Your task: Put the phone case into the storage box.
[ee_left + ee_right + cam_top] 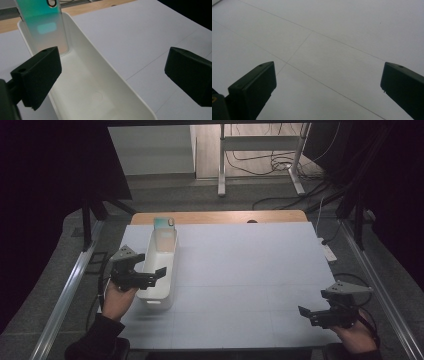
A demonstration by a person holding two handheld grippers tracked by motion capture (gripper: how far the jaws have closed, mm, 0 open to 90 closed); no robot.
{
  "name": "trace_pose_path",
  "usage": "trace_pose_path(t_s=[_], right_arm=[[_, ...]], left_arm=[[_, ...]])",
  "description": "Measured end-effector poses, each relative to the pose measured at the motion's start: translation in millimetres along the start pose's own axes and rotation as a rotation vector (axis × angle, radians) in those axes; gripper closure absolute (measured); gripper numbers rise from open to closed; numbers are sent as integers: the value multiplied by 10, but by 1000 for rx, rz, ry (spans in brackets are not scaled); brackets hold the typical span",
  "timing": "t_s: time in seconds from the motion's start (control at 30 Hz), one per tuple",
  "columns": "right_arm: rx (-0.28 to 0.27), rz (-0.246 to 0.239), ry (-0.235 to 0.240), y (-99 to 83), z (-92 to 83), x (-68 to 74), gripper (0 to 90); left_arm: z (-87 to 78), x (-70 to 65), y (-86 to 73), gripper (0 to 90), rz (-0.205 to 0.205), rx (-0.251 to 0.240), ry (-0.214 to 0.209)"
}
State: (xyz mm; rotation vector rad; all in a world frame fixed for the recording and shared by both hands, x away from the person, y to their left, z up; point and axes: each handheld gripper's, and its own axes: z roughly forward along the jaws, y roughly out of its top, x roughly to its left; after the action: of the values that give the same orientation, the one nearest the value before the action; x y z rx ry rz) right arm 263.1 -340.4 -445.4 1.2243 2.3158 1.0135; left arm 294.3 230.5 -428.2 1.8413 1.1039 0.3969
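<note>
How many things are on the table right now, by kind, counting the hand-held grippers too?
White bin: 1
Phone standing in the bin's far end, iridescent teal back: 1
Hand-held grippers, both open: 2, left hand-held gripper and right hand-held gripper
Total: 4

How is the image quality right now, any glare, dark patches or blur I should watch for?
High view: table evenly lit, surroundings very dark, picture soft. Left gripper view: bin sharp, its white inside bright but not blown out; a pale reflection sits on the phone; near jaws slightly soft. Right gripper view: dim, flat grey light, table lines clear, no glare.
</note>
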Motion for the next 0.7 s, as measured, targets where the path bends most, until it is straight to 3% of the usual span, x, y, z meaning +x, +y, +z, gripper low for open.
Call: trace_pose_path(t_s=[0.7], right_arm=[[2, 0, -1, 1, 3, 1, 0]], left_arm=[[-193, -79, -160, 22, -11, -12, -6]])
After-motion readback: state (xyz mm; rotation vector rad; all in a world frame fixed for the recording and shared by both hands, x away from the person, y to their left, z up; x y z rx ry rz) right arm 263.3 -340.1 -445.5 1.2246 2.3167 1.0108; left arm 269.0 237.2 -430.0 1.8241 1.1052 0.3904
